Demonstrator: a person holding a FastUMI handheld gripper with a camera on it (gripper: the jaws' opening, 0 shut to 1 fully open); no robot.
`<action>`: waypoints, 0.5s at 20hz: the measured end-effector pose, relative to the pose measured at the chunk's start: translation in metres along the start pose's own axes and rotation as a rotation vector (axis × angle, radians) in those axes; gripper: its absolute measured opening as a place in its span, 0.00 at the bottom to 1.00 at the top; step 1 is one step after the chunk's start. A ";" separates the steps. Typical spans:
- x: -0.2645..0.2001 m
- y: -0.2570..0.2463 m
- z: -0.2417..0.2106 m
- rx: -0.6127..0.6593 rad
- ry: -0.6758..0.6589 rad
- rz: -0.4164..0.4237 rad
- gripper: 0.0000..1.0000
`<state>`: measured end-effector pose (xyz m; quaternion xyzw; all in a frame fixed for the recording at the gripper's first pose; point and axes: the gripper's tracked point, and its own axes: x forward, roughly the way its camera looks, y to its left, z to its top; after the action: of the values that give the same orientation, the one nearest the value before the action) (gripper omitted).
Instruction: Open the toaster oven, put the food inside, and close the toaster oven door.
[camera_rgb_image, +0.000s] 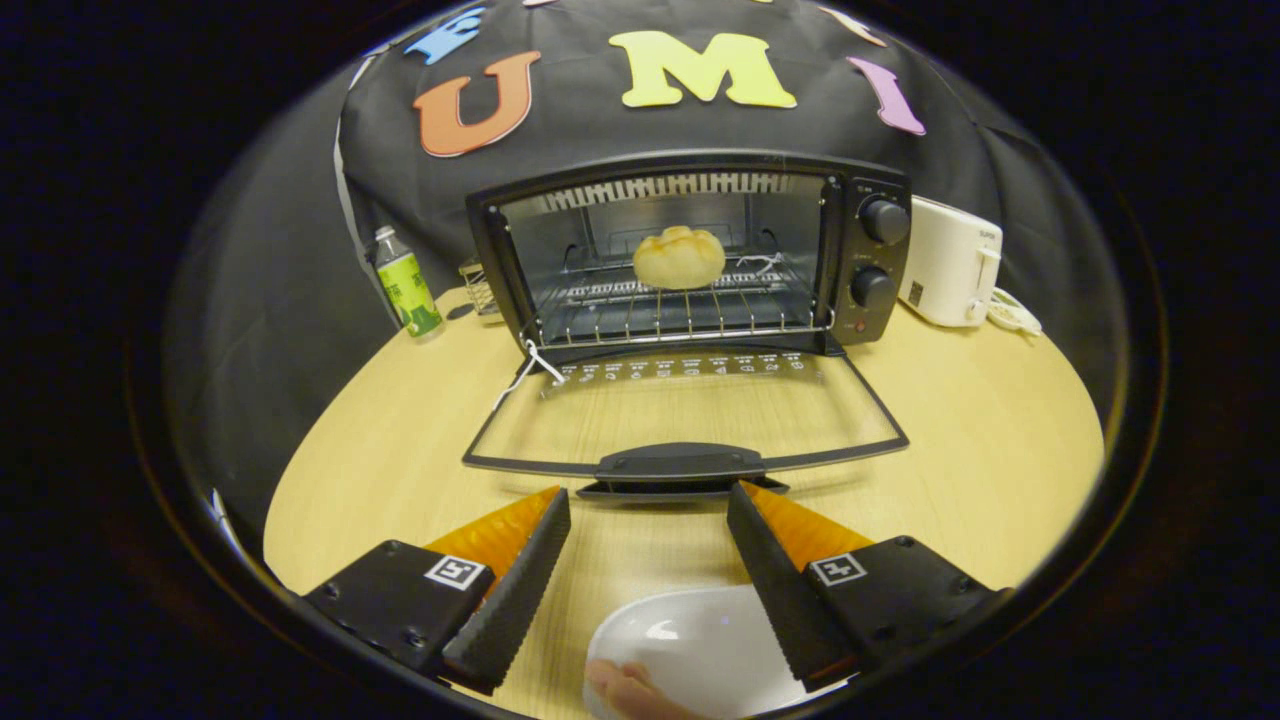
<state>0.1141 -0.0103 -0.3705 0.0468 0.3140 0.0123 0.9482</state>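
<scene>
One round wooden table (1000, 470) with a pale, smooth grain carries everything. Farthest left stands a clear plastic bottle (406, 283) with a green label, and just beside it a small wire rack (480, 285) peeks out from behind the oven. At the centre sits the toaster oven (690, 255), a boxy black metal shell with its glass door (685, 420) folded flat onto the table, handle (680, 465) nearest the gripper. Inside, on the wire shelf, rests the food, a rounded golden bun (679, 257). Two round black knobs (884, 220) sit on the oven's right panel. Farther right stands a white, rounded pop-up toaster (953, 262). The gripper (648, 515) hovers just short of the door handle, its ridged fingers spread apart and holding nothing. Beneath them lies a glossy white plate (690, 645), touched by a person's fingertip (625, 685).
</scene>
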 end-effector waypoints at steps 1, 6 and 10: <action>0.003 0.001 0.005 -0.017 -0.014 -0.008 1.00; 0.003 0.001 0.004 -0.083 0.051 -0.049 1.00; -0.004 0.002 0.009 0.030 0.082 0.006 1.00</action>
<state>0.1165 -0.0091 -0.3607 0.0613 0.3528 0.0125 0.9336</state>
